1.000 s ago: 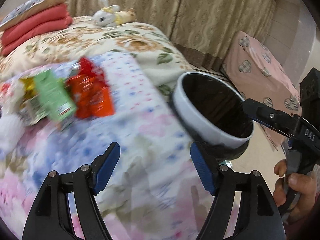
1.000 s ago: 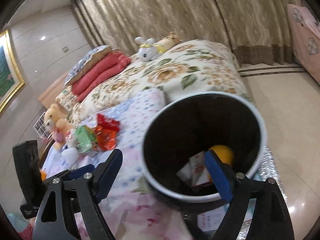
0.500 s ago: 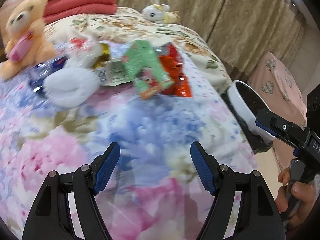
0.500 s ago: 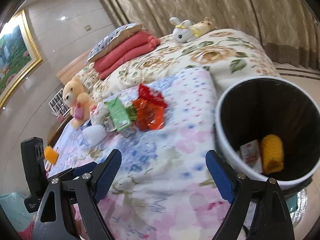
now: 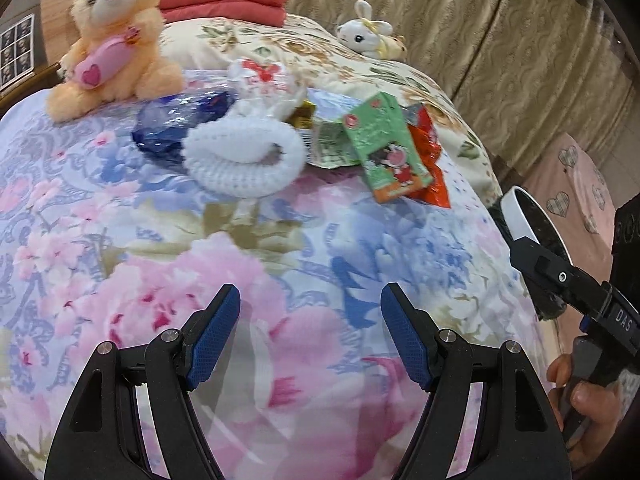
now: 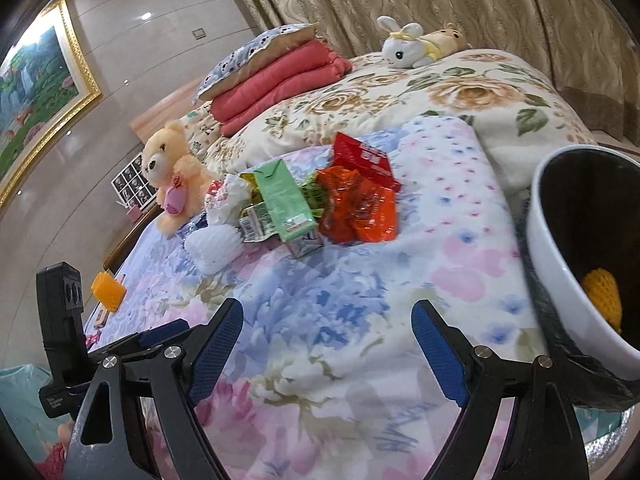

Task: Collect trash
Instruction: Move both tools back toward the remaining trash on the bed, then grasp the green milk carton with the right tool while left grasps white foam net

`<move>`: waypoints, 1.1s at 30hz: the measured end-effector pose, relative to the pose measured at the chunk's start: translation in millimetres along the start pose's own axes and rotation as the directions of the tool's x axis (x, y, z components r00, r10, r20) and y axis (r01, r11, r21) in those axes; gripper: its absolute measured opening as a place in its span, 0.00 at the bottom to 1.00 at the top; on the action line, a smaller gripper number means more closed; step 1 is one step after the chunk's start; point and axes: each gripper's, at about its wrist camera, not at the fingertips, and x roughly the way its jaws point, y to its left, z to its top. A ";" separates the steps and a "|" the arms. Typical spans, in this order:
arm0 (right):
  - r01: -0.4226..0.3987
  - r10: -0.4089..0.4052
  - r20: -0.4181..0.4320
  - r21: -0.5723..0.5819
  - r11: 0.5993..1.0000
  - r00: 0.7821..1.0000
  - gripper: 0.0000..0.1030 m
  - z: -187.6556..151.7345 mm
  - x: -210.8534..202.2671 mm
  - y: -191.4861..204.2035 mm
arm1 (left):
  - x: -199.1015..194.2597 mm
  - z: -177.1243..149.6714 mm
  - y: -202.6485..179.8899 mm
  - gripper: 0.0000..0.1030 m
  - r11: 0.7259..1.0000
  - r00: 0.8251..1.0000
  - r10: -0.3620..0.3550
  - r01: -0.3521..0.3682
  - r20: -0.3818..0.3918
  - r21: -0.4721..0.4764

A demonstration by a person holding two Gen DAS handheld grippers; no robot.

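Observation:
A heap of trash lies on the flowered bed cover: a green carton [image 5: 382,148] [image 6: 286,200], red wrappers [image 5: 428,160] [image 6: 356,204], a white foam net [image 5: 244,156] [image 6: 216,246] and a blue plastic wrapper [image 5: 172,124]. The white bin [image 6: 560,276] [image 5: 520,220] with a black liner stands at the bed's right edge, with a yellow foam net [image 6: 602,296] inside. My left gripper [image 5: 310,320] hovers open over the cover, short of the heap. My right gripper [image 6: 326,332] is open too, nothing between its fingers, left of the bin.
An orange teddy bear [image 5: 116,36] [image 6: 172,176] sits behind the heap. Folded red blankets [image 6: 276,84] and a white plush rabbit [image 5: 368,34] [image 6: 404,46] lie farther back. An orange foam piece [image 6: 107,290] rests at the bed's left edge. Curtains hang behind.
Both grippers swung left, away from the bin and toward the trash heap. The bin slid to the right edge of both views. The jaws stayed open.

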 end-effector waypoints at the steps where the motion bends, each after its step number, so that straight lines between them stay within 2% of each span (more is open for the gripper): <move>1: -0.001 0.001 0.000 -0.005 1.000 1.000 0.85 0.5 2.5 2.7 | -0.2 1.0 3.2 0.72 1.000 1.000 0.004 -0.004 0.001 -0.006; 11: -0.030 0.030 -0.012 -0.044 0.999 0.999 0.85 9.5 30.4 20.9 | 7.1 20.5 24.4 0.75 0.999 0.999 0.034 -0.034 -0.005 -0.016; 18: -0.036 0.036 -0.003 -0.084 0.996 0.999 0.84 27.5 49.3 31.8 | 19.8 42.5 30.6 0.78 0.999 0.999 0.033 -0.033 -0.007 -0.022; 25: -0.041 0.038 -0.031 -0.108 0.993 0.999 0.82 41.6 77.7 36.6 | 34.0 60.7 38.1 0.80 0.996 0.999 0.034 -0.034 -0.009 -0.082; 28: -0.045 0.039 -0.055 -0.104 0.994 0.998 0.74 43.5 90.3 36.5 | 36.6 64.1 37.9 0.80 0.996 1.000 0.026 -0.026 0.004 -0.089; 31: -0.039 0.032 -0.073 -0.096 0.995 0.997 0.58 43.1 99.1 36.0 | 39.2 64.2 35.1 0.80 0.996 0.999 0.045 -0.043 0.022 -0.075; 32: -0.037 0.029 -0.076 -0.095 0.995 0.997 0.48 42.6 99.9 35.0 | 40.7 64.1 35.1 0.75 0.996 0.998 0.051 -0.049 0.025 -0.075; 33: -0.035 0.028 -0.081 -0.090 0.995 0.996 0.35 42.4 101.1 34.1 | 41.2 64.1 35.5 0.61 0.996 0.998 0.050 -0.048 0.026 -0.076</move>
